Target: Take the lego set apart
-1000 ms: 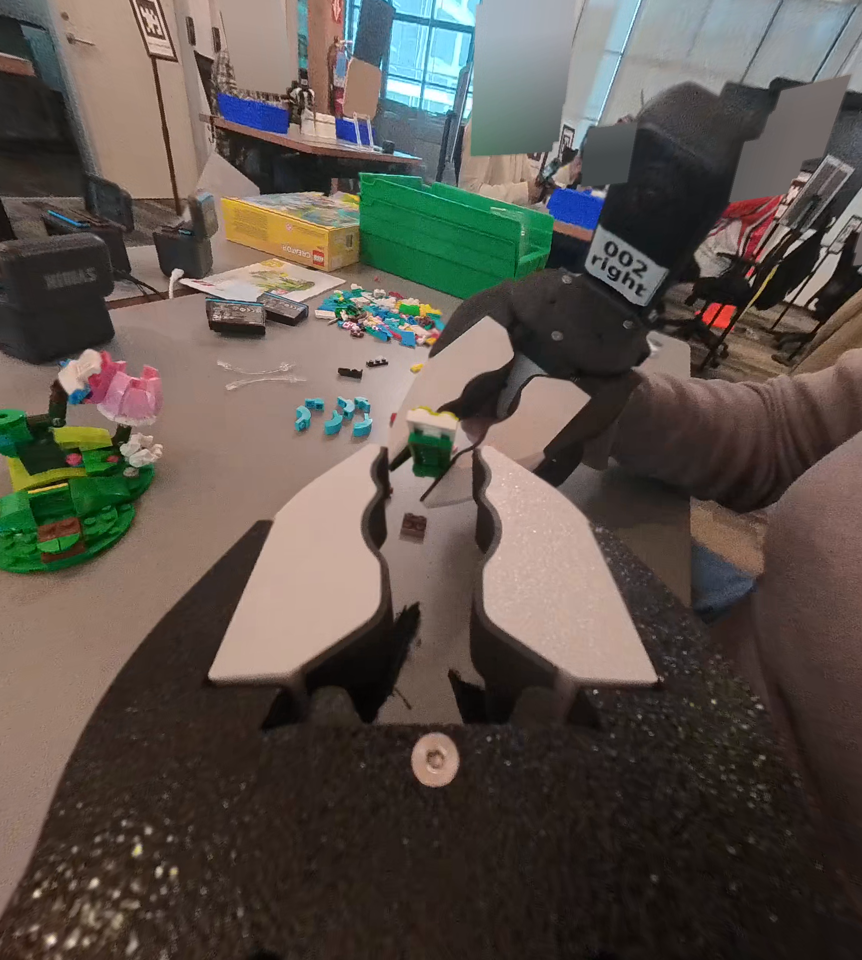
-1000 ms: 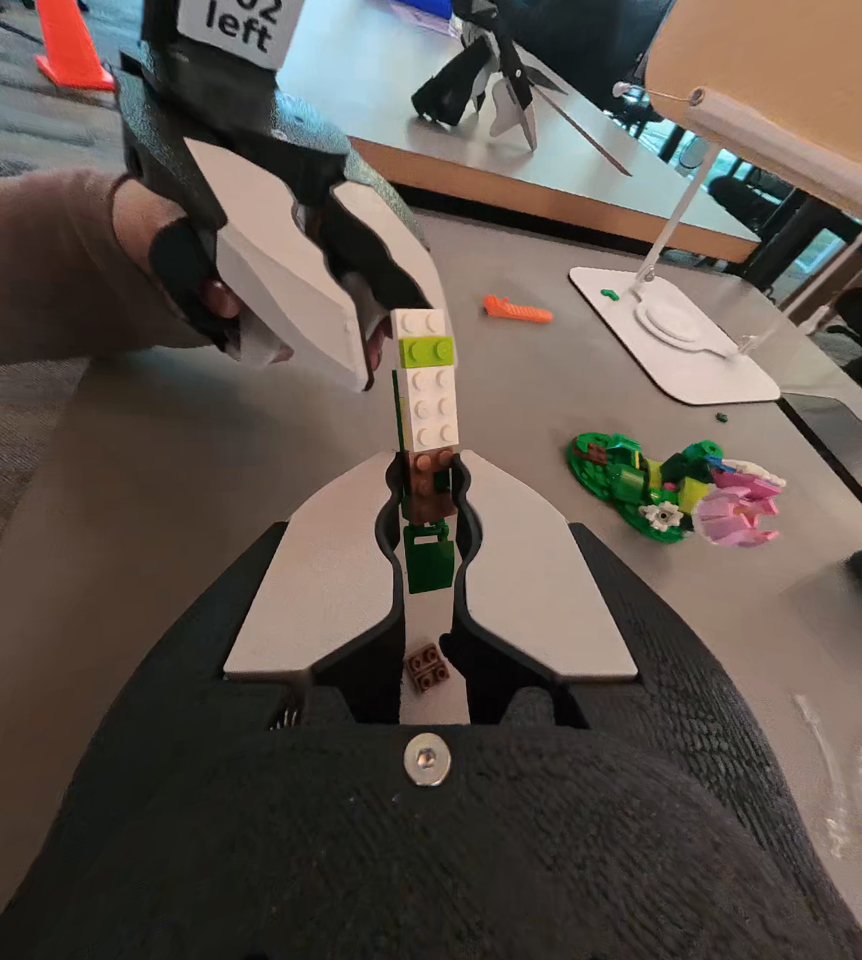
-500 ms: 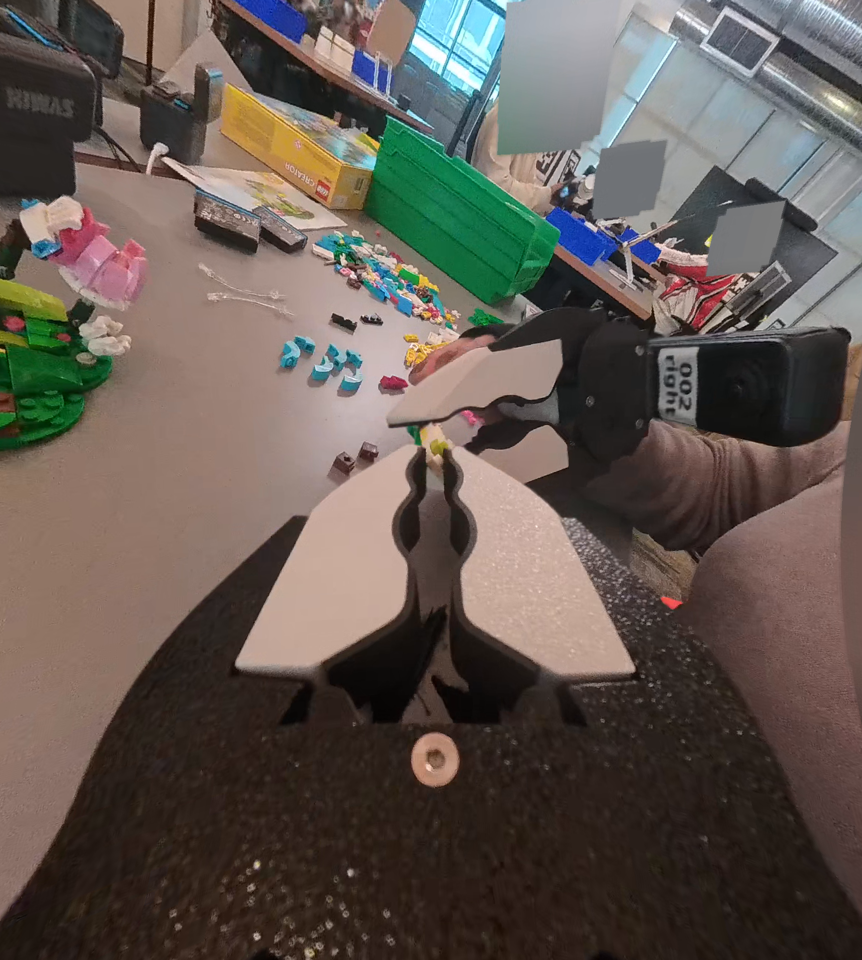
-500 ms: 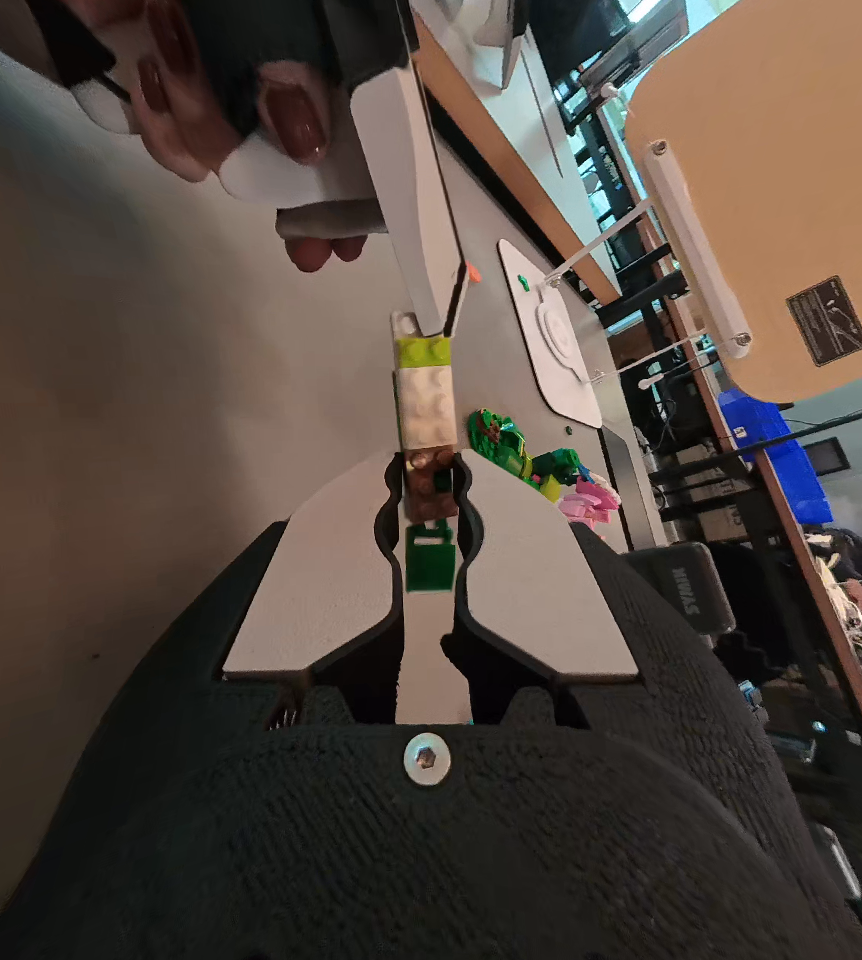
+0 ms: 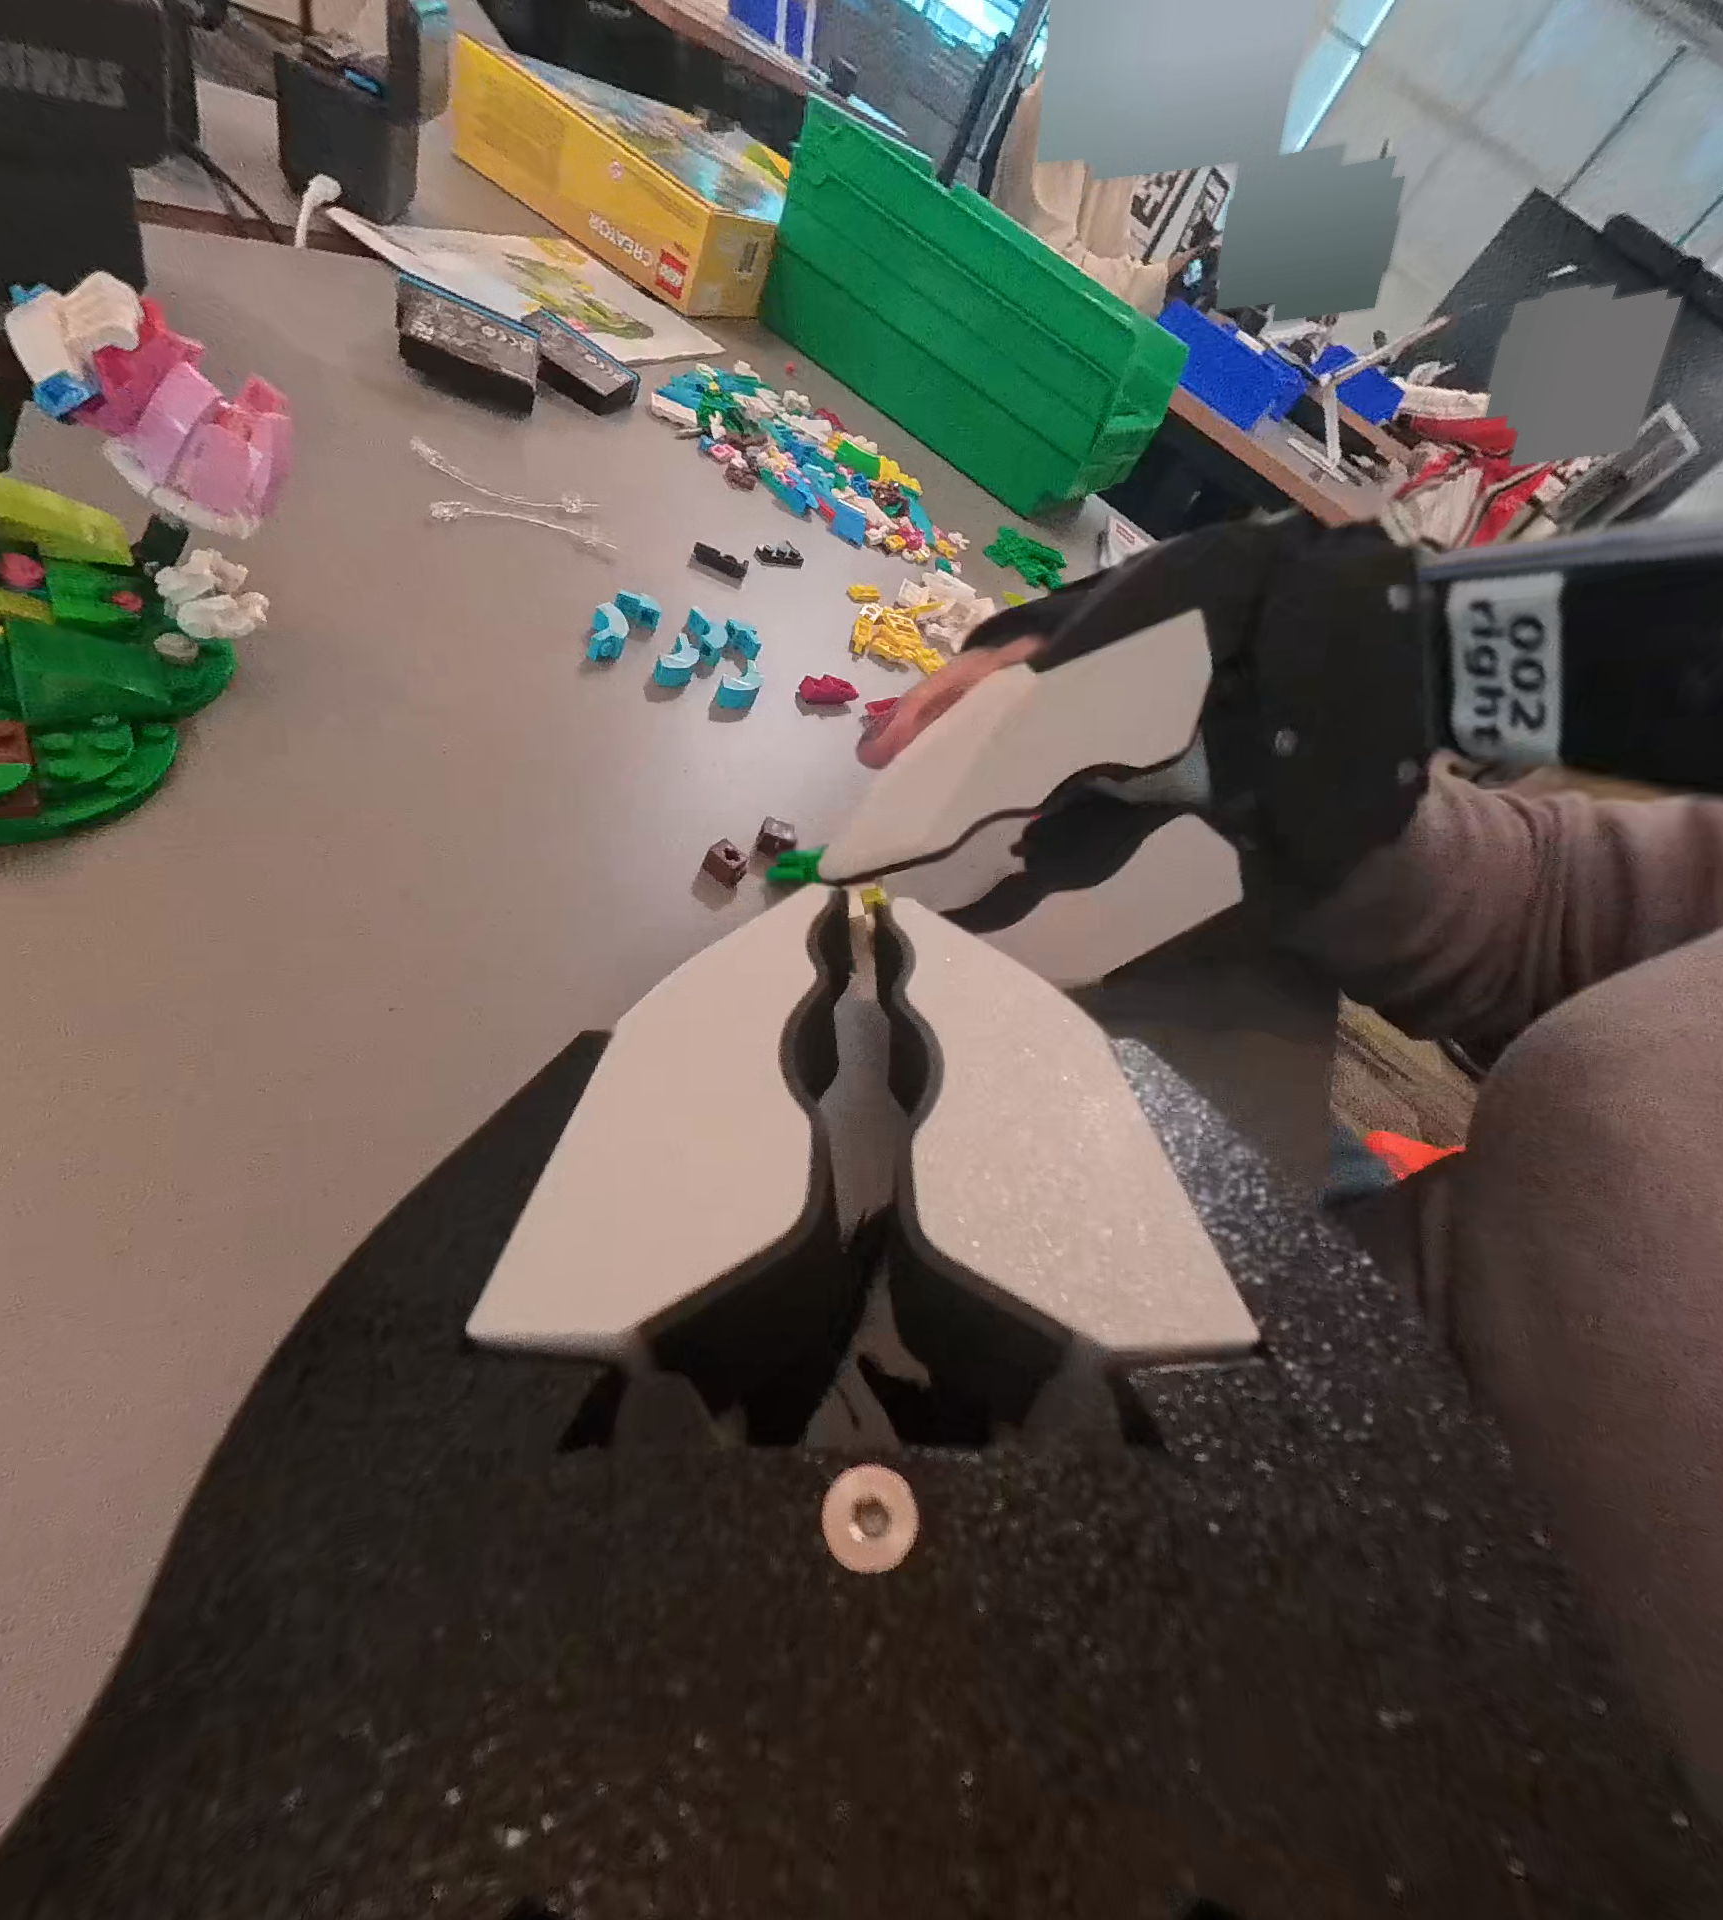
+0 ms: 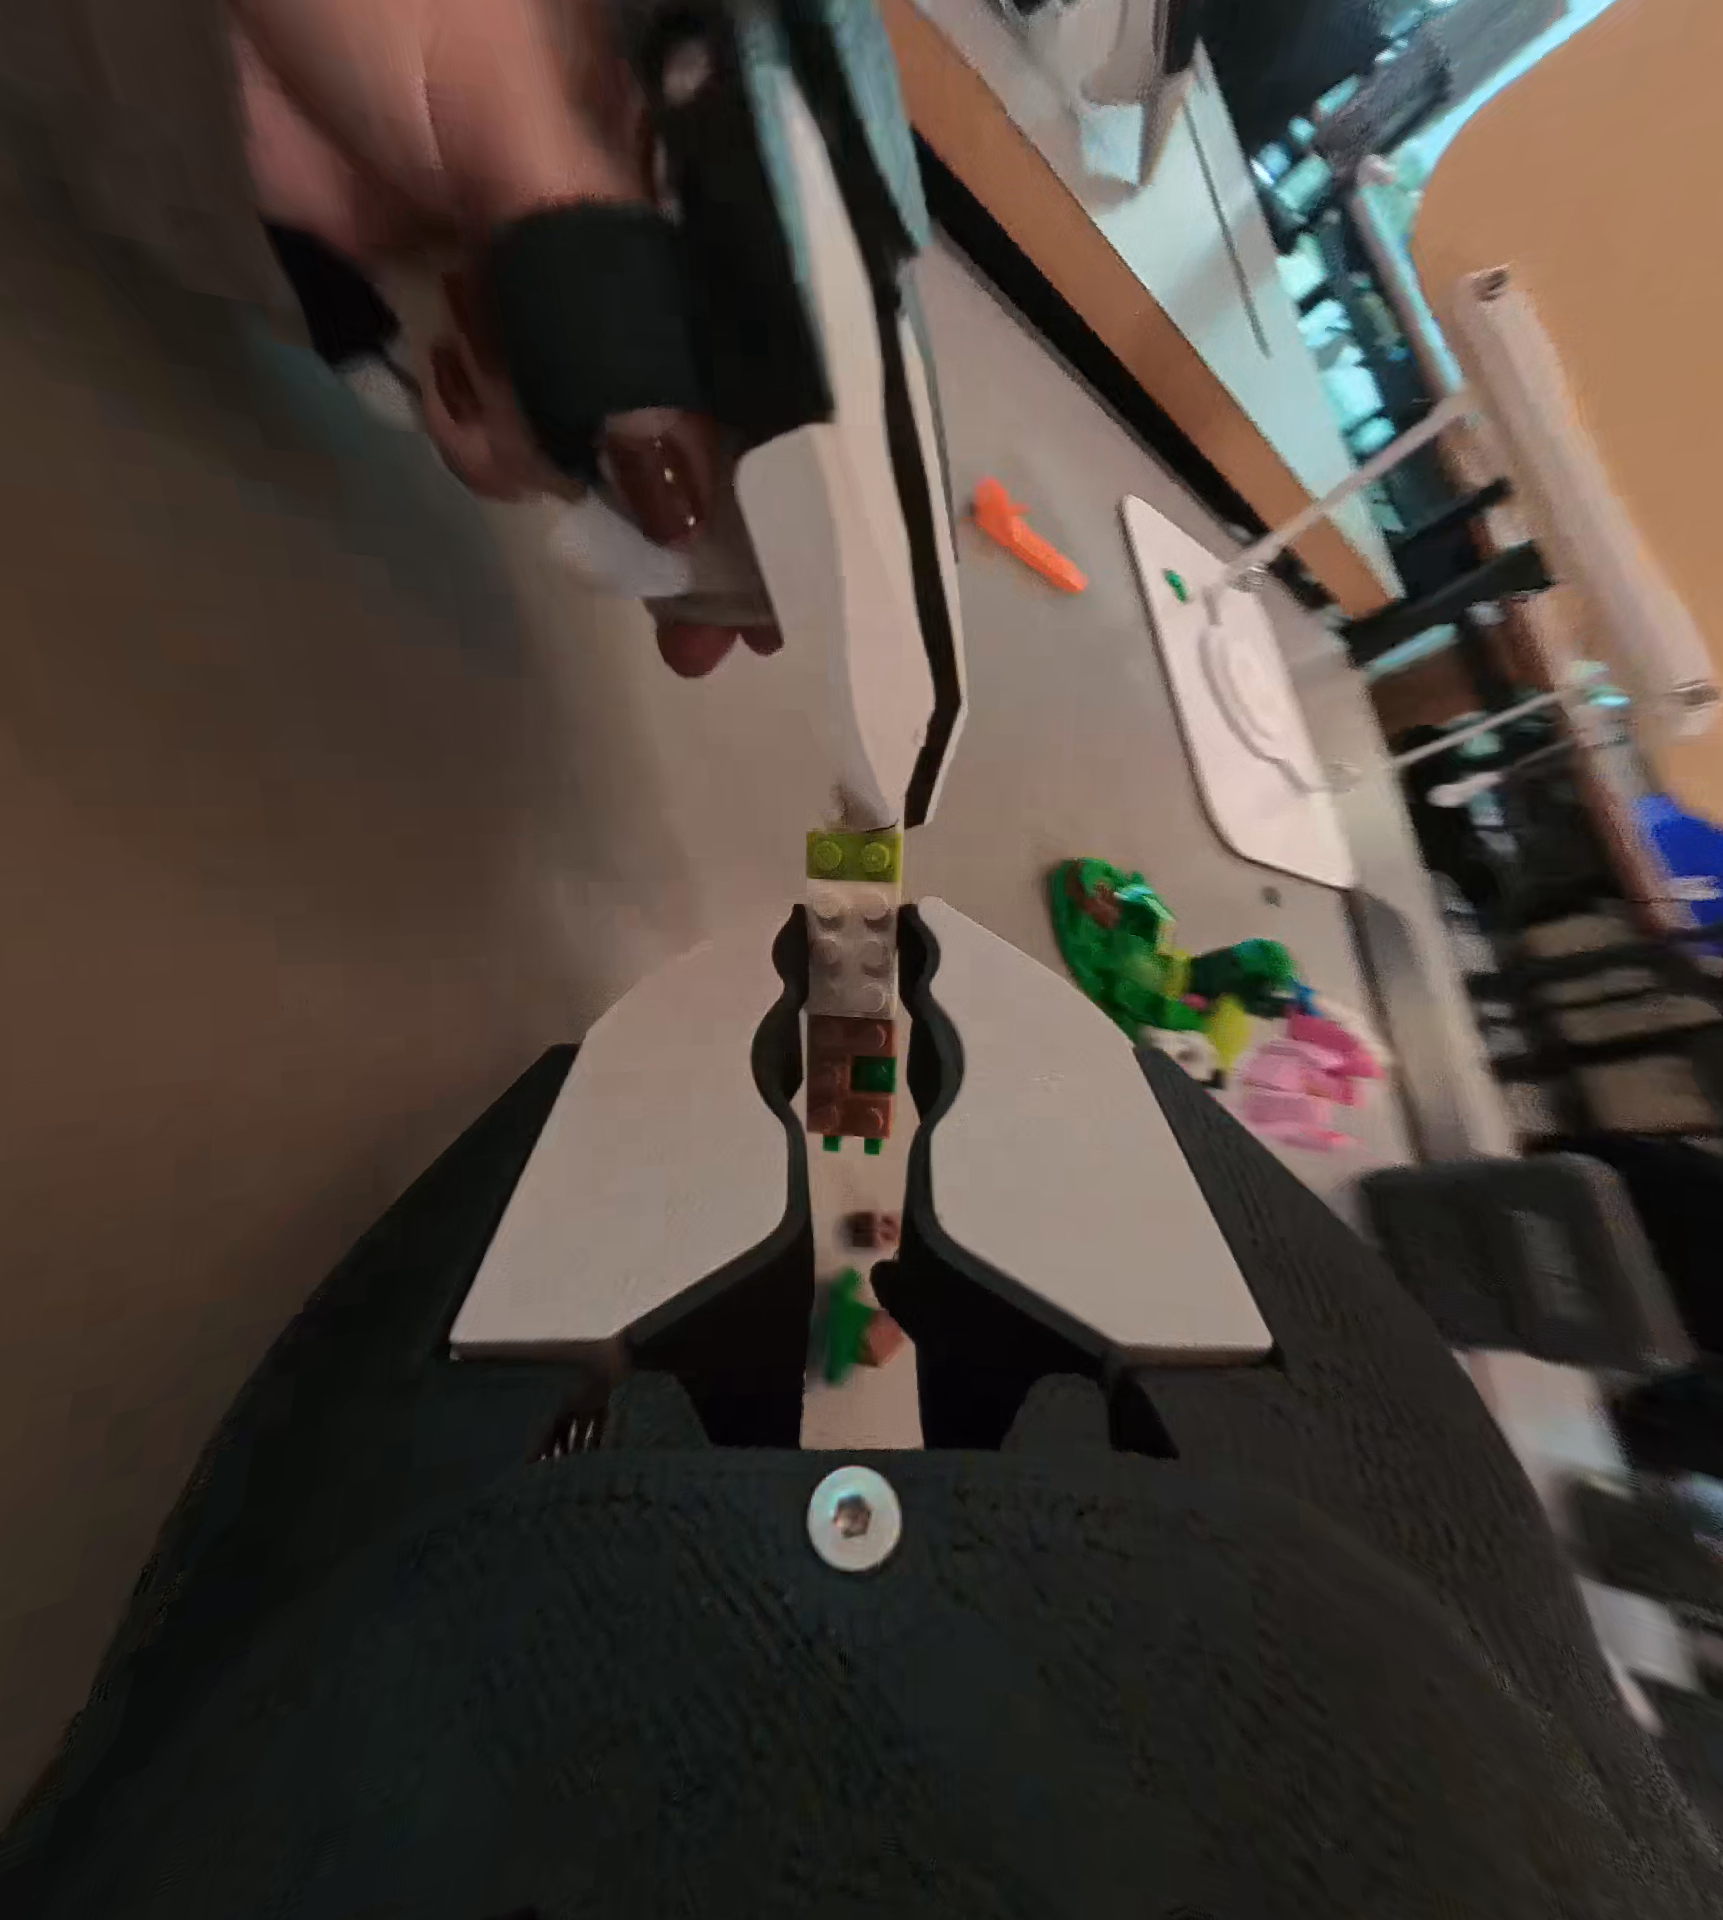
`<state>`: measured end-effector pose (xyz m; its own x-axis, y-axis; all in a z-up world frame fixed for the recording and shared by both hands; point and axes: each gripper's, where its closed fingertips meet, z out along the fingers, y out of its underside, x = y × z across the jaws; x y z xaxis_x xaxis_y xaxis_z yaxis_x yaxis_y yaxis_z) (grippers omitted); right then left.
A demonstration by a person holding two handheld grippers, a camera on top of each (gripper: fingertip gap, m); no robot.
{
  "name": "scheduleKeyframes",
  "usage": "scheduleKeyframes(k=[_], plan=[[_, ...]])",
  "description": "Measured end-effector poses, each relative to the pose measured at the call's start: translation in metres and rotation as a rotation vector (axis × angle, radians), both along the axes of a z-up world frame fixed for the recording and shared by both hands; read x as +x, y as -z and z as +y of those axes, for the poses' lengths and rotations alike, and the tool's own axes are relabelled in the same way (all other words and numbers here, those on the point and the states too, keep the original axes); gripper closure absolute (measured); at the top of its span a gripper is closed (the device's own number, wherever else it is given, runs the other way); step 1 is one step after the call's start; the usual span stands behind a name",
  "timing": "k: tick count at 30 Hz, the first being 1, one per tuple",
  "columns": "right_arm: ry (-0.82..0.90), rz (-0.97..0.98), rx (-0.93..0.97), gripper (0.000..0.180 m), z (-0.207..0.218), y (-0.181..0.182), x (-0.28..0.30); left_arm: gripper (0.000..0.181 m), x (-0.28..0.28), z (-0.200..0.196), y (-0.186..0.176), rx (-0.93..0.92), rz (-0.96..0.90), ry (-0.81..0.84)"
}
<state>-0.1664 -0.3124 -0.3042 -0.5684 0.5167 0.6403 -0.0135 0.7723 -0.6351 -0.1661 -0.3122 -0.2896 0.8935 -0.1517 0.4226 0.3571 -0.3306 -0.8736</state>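
From my left wrist view, the green model [image 5: 26,665] with its pink flower [image 5: 197,436] sits at the left edge of the table [image 5: 369,935], well apart from the work. Farther in lie blue curved pieces [image 5: 685,649], and behind them a loose pile [image 5: 805,468] spreads before the green bin [image 5: 950,322] and yellow box [image 5: 618,177] at the far edge. Two brown bricks [image 5: 748,847] lie just ahead of my left gripper [image 5: 862,914], whose jaws are nearly together, pinching the white top end of the stack [image 6: 852,997]. My right gripper [image 5: 836,868] comes in from the right, tips meeting the left's. In the blurred right wrist view, my right gripper's jaws are clamped on the sides of the stack: lime plate on top, white bricks, then brown with green below, held above the table near its near edge. Right of it I see an orange tool [image 6: 1028,540], the white stand base [image 6: 1241,707], and the model again.
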Motion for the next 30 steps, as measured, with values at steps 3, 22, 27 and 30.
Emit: scheduleKeyframes(k=[3, 22, 27, 30], plan=[[-0.082, -0.116, -0.217, 0.165, -0.005, -0.003, 0.006, 0.176, 0.005, -0.004, -0.004, 0.033, -0.009, 0.048], [-0.063, 0.304, 0.213, 0.165, 0.006, -0.007, -0.006, 0.178, -0.004, 0.001, -0.002, 0.049, -0.014, -0.059], [-0.005, 0.319, 0.093, 0.159, 0.013, -0.024, -0.006, 0.178, -0.005, 0.003, -0.017, 0.118, 0.046, -0.110], [-0.007, 0.354, 0.191, 0.155, 0.010, -0.022, -0.005, 0.178, -0.005, 0.005, -0.018, 0.119, -0.037, -0.119]])
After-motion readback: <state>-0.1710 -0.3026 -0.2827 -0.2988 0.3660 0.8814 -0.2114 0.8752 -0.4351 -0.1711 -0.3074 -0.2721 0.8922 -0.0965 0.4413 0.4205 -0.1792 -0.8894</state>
